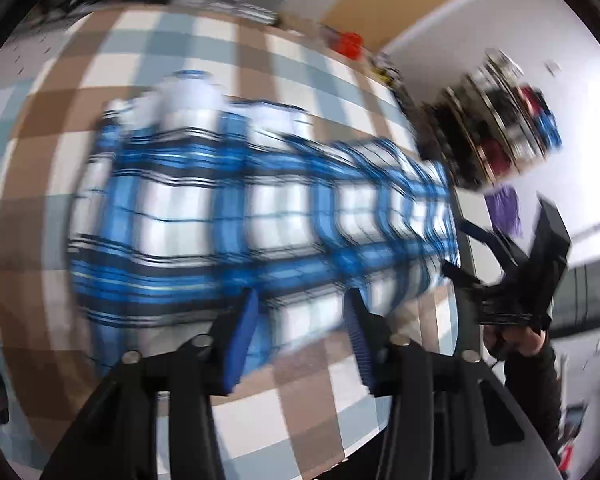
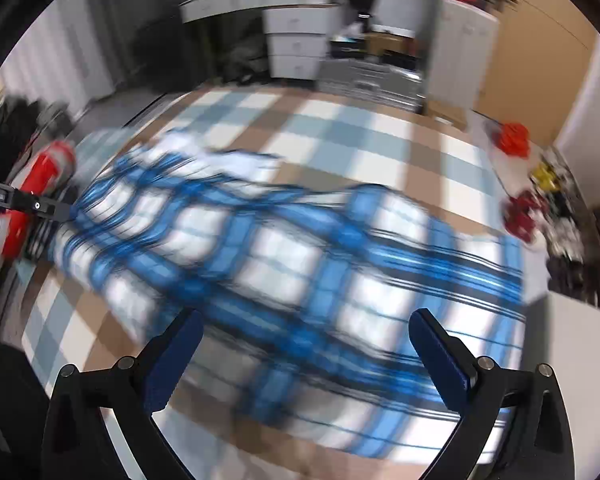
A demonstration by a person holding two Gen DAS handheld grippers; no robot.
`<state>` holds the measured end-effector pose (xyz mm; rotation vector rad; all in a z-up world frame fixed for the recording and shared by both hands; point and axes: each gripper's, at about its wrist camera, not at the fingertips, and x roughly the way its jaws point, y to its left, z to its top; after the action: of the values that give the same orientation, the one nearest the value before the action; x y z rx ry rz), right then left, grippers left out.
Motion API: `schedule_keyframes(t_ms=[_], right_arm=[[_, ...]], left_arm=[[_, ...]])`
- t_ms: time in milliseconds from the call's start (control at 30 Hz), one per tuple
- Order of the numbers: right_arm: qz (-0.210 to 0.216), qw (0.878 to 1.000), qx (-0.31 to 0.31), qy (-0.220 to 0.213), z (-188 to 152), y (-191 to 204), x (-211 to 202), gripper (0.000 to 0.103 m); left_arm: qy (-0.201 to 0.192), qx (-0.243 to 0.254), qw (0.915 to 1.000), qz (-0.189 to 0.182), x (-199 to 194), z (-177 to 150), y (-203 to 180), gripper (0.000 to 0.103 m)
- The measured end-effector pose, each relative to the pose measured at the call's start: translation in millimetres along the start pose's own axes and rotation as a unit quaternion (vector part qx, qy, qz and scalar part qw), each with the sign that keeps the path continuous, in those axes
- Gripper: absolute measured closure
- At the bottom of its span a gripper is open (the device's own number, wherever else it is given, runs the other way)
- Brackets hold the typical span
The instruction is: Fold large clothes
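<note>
A large blue, white and black plaid garment (image 1: 260, 208) lies as a long band across a table with a brown, grey-blue and white checked cloth (image 1: 100, 60). It also shows in the right wrist view (image 2: 292, 264). My left gripper (image 1: 302, 316) is open with its blue pads over the garment's near edge, holding nothing. My right gripper (image 2: 306, 330) is open wide above the garment, empty. The right gripper also shows at the right of the left wrist view (image 1: 460, 272), off the garment's end. Both views are motion-blurred.
A red object (image 2: 40, 188) sits at the table's left end. A red item (image 2: 512, 138) and small clutter lie at the table's far right. White drawers (image 2: 296, 32) and a tan wall (image 2: 540, 60) stand behind. A rack of clothes (image 1: 500, 128) stands beyond the table.
</note>
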<state>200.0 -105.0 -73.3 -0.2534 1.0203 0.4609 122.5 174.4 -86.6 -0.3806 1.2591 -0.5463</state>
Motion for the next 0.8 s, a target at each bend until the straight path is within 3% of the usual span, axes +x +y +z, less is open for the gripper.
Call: schedule_keyframes(t_ms=[100,200,267,333,433,500,600,700,800], right_arm=[[-0.026,0.999,-0.012,0.043,4.0,13.6,35.7,0.000],[-0.047,0.992,0.001,0.117,-13.8,11.7,76.1,0.000],[-0.039,0.993,0.009,0.107,-23.5,7.7,77.8,0.000],[-0.036,0.993,0.018,0.111,-28.4,3.7,75.9,0.000],[-0.040,0.991,0.027,0.123,-21.8,-1.5,65.2,0.000],[-0.058,0.994,0.036,0.089,-7.1,1.3,45.8,0.000],[0.007,0.997,0.065,0.029,13.5,11.7,23.6,0.000],[0.026,0.998,0.051,0.038,26.0,35.8,36.2,0.000],[-0.020,0.996,0.006,0.084,19.9,71.9,73.6,0.000]], left_arm=[[0.026,0.012,0.9981,0.054,30.2,-3.9,4.4,0.061],[0.046,-0.051,0.9958,0.060,55.0,-3.2,42.2,0.062],[0.044,-0.068,0.9950,0.058,59.6,-5.4,57.7,0.066],[0.036,-0.041,0.9954,0.078,58.8,-7.5,59.9,0.083],[0.028,-0.029,0.9928,0.113,50.3,-11.0,52.2,0.083],[0.014,-0.019,0.9914,0.128,42.1,-11.1,39.8,0.083],[0.004,0.006,0.9943,0.106,38.6,-12.8,10.7,0.082],[-0.005,0.021,0.9942,0.105,45.4,-12.8,-7.3,0.080],[0.005,0.005,0.9953,0.097,62.7,-13.6,-2.4,0.073]])
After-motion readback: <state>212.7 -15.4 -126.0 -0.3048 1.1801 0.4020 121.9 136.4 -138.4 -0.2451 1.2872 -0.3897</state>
